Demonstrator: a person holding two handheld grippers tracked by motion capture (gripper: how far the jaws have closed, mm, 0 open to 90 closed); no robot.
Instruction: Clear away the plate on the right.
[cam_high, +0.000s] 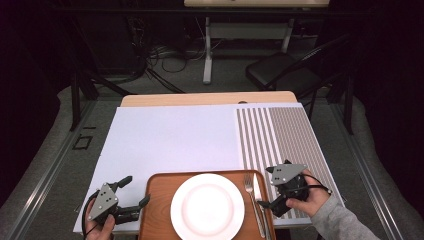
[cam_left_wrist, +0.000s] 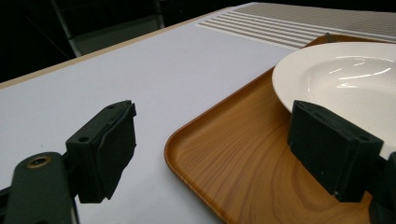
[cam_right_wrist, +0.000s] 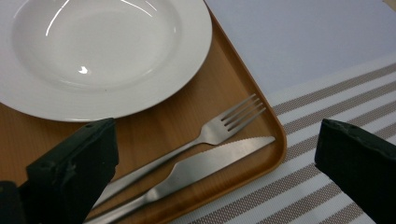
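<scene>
A wooden tray (cam_high: 156, 200) lies at the table's near edge with a white plate (cam_high: 207, 206) in its middle. A fork (cam_high: 250, 192) and a knife (cam_high: 258, 192) lie side by side on the tray's right part. My left gripper (cam_high: 137, 190) is open at the tray's left edge. In the left gripper view its jaws straddle the tray (cam_left_wrist: 233, 154) corner, one over the white sheet, one by the plate (cam_left_wrist: 345, 79) rim. My right gripper (cam_high: 266, 187) is open at the tray's right edge, spanning the fork (cam_right_wrist: 219, 128) and knife (cam_right_wrist: 210, 163); nothing is held.
A white sheet (cam_high: 175, 135) covers most of the table, with a striped placemat (cam_high: 285, 135) on the right. The table's wooden far edge (cam_high: 200, 98) shows behind them. A dark chair (cam_high: 280, 70) and cables sit on the floor beyond.
</scene>
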